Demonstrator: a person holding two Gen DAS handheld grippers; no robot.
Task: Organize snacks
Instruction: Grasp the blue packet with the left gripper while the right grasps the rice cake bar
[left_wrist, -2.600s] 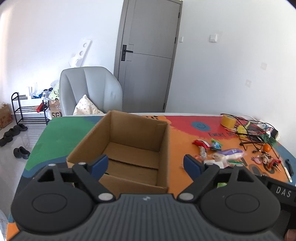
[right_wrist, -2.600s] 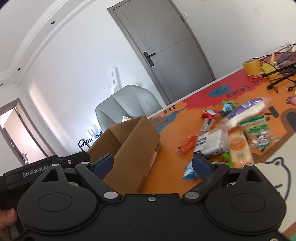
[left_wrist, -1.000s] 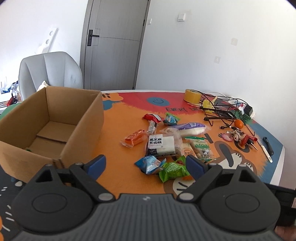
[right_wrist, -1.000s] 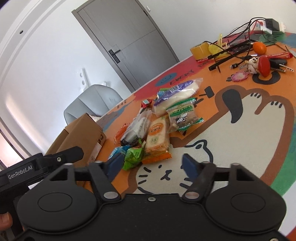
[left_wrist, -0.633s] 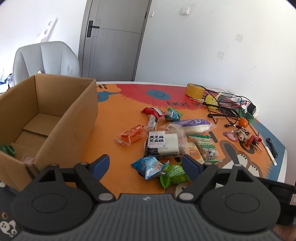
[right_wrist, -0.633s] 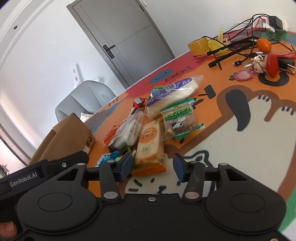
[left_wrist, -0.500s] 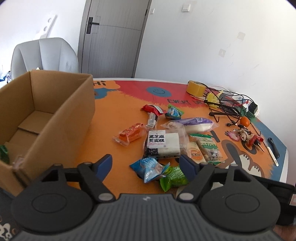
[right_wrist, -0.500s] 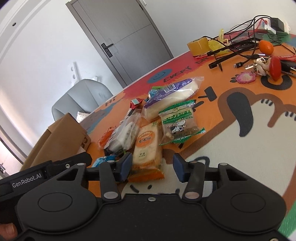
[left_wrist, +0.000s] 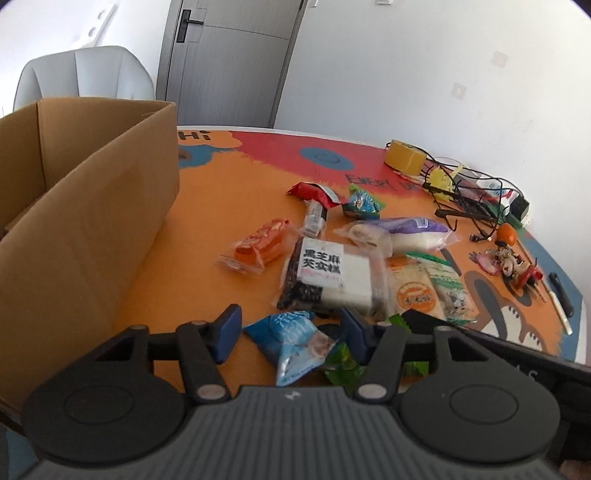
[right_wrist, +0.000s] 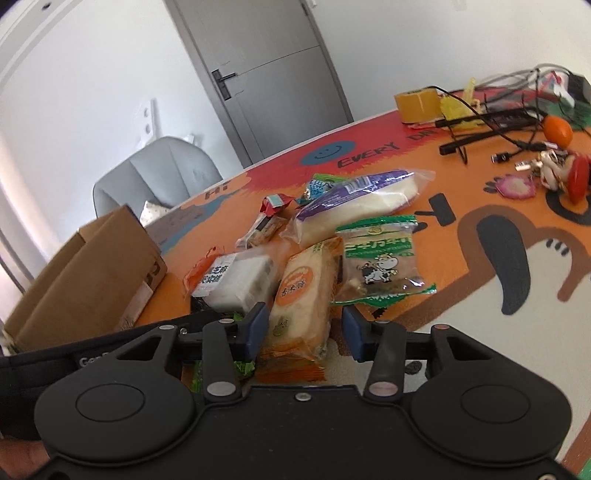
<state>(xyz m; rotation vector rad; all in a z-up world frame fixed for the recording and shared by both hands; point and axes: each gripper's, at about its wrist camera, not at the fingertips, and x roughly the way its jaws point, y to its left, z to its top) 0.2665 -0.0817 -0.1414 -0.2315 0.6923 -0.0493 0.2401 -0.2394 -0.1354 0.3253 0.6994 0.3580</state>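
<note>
My left tool hides part of the green packet; its jaws are closing around the blue packet. My right tool is closing around the orange packet on the table, neither pinching yet.

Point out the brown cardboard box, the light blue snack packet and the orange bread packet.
brown cardboard box (left_wrist: 96, 229): left wrist view, on its outer side wall.
light blue snack packet (left_wrist: 293, 338): left wrist view, middle of the wrapper.
orange bread packet (right_wrist: 301, 299): right wrist view, on the front below its round label.
</note>
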